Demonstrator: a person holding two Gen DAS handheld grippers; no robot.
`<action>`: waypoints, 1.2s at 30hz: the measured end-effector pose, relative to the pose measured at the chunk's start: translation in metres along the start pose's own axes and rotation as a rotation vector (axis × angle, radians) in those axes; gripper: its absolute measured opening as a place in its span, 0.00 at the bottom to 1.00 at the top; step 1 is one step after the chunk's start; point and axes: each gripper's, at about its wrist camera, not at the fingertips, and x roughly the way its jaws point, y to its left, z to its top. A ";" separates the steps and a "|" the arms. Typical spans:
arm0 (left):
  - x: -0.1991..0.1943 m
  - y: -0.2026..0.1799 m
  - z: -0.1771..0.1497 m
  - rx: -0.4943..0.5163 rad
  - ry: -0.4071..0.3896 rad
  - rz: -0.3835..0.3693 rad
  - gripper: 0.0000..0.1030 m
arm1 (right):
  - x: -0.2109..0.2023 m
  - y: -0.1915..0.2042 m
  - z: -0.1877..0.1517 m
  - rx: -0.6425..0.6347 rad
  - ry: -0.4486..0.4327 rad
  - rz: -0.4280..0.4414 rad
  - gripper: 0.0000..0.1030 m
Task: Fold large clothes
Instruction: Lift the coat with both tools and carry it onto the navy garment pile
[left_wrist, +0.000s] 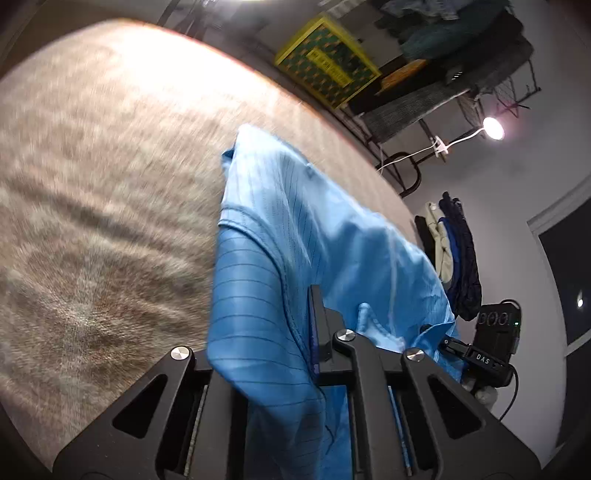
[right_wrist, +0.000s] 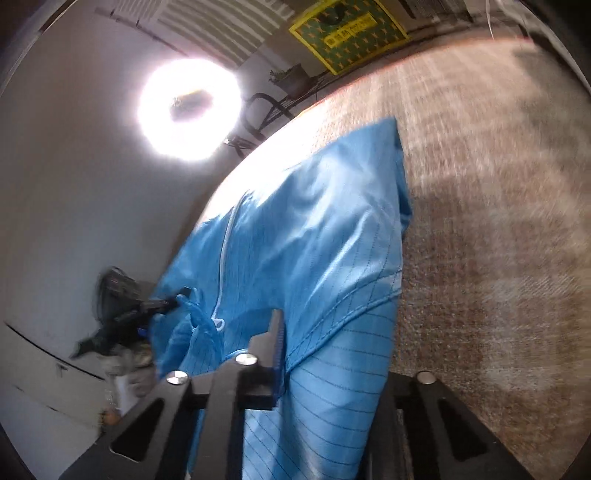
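Both tongs are clamped on the blue garment (left_wrist: 295, 229). My left tongs (left_wrist: 314, 325) pinch a seamed edge of the pinstriped cloth, which drapes over the left finger and hides it; the right finger (left_wrist: 319, 317) stands bare against the fabric. My right tongs (right_wrist: 279, 339) grip the same garment (right_wrist: 314, 229) near a shoulder seam, with the cloth falling over the right finger. From the right wrist view I see my left tongs (right_wrist: 173, 301) holding the cloth beside the white zipper (right_wrist: 223, 251). The garment is lifted at my end and stretches away onto the brown carpeted surface (left_wrist: 92, 184). Beyond it lie a yellow-bordered box (left_wrist: 327, 61), a lamp (left_wrist: 493, 127) and hanging clothes (left_wrist: 458, 254).
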 end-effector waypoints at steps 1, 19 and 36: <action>-0.003 -0.006 0.000 0.015 -0.011 0.003 0.06 | -0.005 0.011 0.000 -0.039 -0.008 -0.037 0.07; -0.021 -0.099 -0.010 0.150 -0.082 -0.026 0.04 | -0.095 0.071 0.008 -0.285 -0.114 -0.217 0.03; 0.085 -0.296 -0.003 0.326 -0.091 -0.152 0.04 | -0.276 0.005 0.074 -0.334 -0.326 -0.434 0.03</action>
